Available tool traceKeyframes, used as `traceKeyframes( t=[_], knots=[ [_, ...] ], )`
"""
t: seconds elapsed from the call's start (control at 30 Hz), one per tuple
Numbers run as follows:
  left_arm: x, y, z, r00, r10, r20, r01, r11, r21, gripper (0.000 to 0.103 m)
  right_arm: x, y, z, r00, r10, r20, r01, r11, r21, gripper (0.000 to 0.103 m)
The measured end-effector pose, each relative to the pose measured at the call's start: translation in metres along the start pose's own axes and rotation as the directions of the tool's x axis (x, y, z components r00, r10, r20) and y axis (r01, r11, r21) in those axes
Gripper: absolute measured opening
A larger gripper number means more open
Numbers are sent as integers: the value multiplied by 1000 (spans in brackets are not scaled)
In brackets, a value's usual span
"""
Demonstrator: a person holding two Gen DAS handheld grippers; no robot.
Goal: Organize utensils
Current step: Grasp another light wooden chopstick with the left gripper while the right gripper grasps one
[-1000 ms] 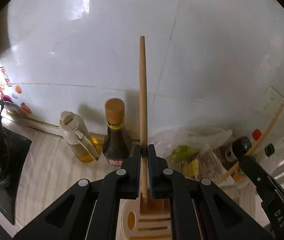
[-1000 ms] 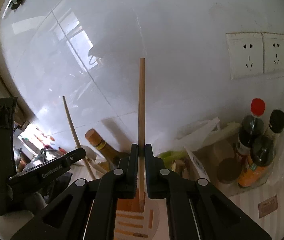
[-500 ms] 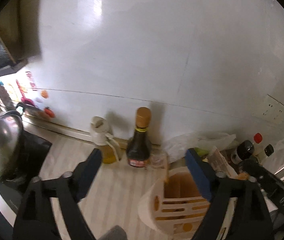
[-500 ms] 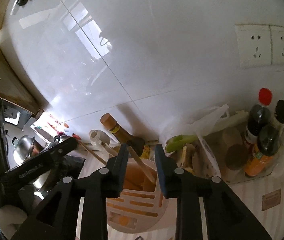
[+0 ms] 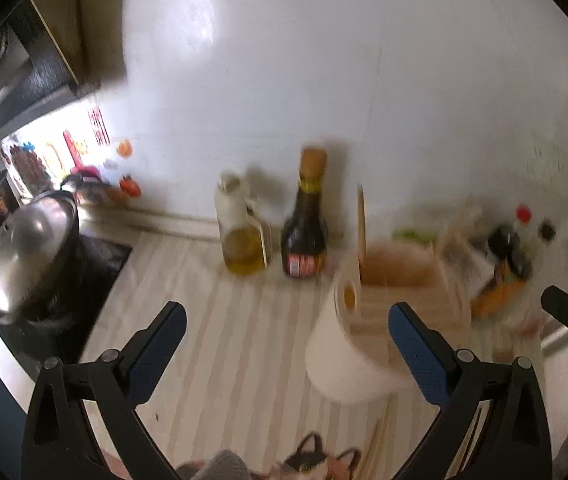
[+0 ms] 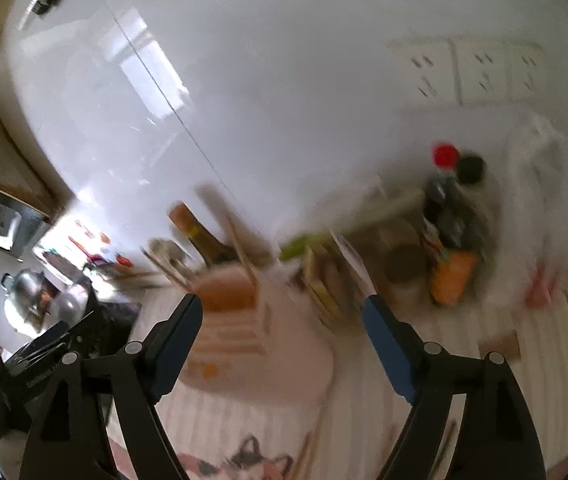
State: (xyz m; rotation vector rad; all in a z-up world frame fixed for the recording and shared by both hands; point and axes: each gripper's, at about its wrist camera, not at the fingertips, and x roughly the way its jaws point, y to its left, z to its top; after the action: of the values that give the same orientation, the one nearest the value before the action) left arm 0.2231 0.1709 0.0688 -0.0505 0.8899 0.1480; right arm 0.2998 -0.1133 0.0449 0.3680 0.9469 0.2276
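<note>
White tile backs the striped worktop (image 5: 219, 340). Both claws—left claw (image 5: 284, 336), right claw (image 6: 281, 330)—are opening, empty. Chopsticks (image 5: 361, 216) lean in the utensil holder (image 5: 364, 344) at two o'clock; a careless swing could tip it.

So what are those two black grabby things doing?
A person is putting chopsticks away. Both grippers hold nothing now: the left hand-held gripper and right hand-held gripper are opening, with nothing between their jaws. Chopsticks stand in the holder on the counter, by a dark bottle.
</note>
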Motion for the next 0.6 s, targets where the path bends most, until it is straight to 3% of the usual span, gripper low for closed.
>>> traceKeyframes(
  t=[0.17,0.3,0.5,0.6],
  knots=[
    [16,-12,-44,995,5,-95,0,999,49,103,9,-31,-47,991,-61,-115,68,996,52,84],
    [33,-27,-81,983,27,-179,-7,994,110,103,23,-62,-87,967,-110,-231,136,986,98,80],
    [67,-51,-130,948,28,-318,30,984,176,100,48,-101,-142,915,-143,-378,206,969,133,53],
    [83,-62,-150,923,11,-384,74,976,204,88,58,-111,-163,893,-144,-426,223,965,141,48]
  ],
)
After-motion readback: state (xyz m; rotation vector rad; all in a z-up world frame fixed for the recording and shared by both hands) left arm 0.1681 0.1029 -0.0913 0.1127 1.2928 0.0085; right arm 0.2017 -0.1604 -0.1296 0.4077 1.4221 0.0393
